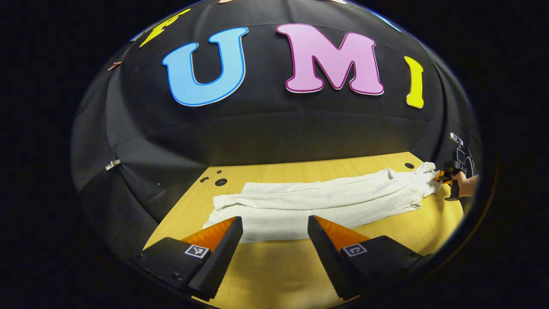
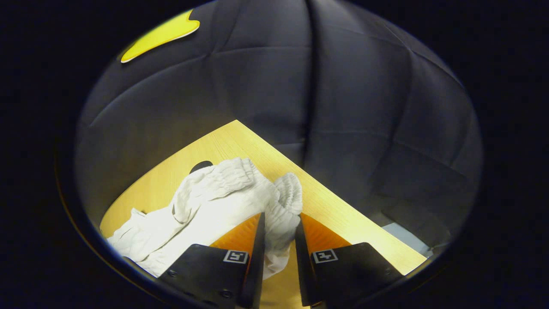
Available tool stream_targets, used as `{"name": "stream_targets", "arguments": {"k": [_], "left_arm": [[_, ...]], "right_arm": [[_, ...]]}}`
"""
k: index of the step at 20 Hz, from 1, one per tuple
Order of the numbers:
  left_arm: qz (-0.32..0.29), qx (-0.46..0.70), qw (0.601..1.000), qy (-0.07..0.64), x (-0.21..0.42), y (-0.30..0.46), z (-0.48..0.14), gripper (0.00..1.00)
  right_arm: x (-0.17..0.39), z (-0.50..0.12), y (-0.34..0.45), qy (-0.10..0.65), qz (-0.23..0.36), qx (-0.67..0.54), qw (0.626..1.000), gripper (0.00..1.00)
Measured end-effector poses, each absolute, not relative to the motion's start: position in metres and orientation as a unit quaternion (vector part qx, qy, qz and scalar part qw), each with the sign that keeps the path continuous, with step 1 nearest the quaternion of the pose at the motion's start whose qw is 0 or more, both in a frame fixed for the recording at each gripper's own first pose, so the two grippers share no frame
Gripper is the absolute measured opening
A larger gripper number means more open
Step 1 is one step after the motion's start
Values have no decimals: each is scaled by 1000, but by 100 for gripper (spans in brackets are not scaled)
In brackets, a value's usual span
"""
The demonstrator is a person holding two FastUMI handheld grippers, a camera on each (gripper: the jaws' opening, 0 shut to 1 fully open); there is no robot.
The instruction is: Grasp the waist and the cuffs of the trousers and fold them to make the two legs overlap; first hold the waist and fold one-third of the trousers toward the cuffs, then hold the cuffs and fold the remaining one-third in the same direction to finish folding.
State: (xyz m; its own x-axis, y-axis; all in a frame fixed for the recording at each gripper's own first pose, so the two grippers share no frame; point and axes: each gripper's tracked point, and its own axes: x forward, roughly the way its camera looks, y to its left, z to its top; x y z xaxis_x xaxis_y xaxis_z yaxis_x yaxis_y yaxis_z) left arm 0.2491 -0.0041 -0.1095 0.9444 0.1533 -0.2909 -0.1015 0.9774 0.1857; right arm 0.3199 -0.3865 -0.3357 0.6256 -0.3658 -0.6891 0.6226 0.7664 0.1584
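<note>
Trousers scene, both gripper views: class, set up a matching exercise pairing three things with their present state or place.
Things:
1. left gripper
2. right gripper
3. trousers

States:
A. lying stretched out along the wooden table
B. open, fingers apart just short of the cloth
C. shut on the gathered elastic end of the cloth

Pairs: 1-B, 2-C, 3-A
</note>
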Motion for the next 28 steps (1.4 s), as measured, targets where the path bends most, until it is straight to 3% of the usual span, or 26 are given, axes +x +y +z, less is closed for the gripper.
{"name": "stream_targets", "arguments": {"k": [2,7,16,28], "left_arm": [[63,77,982,160,244,-4,-113,97],[81,72,979,172,231,11,-118,97],[105,61,980,156,213,30,-105,98],[173,23,971,163,185,83,-118,98]], "right_arm": [[321,-334,-388,325,-271,182,888,15],[321,-321,-386,315,-255,157,901,13],[328,-243,-381,231,-194,55,952,12],[307,-205,-369,134,-28,-15,991,12]]}}
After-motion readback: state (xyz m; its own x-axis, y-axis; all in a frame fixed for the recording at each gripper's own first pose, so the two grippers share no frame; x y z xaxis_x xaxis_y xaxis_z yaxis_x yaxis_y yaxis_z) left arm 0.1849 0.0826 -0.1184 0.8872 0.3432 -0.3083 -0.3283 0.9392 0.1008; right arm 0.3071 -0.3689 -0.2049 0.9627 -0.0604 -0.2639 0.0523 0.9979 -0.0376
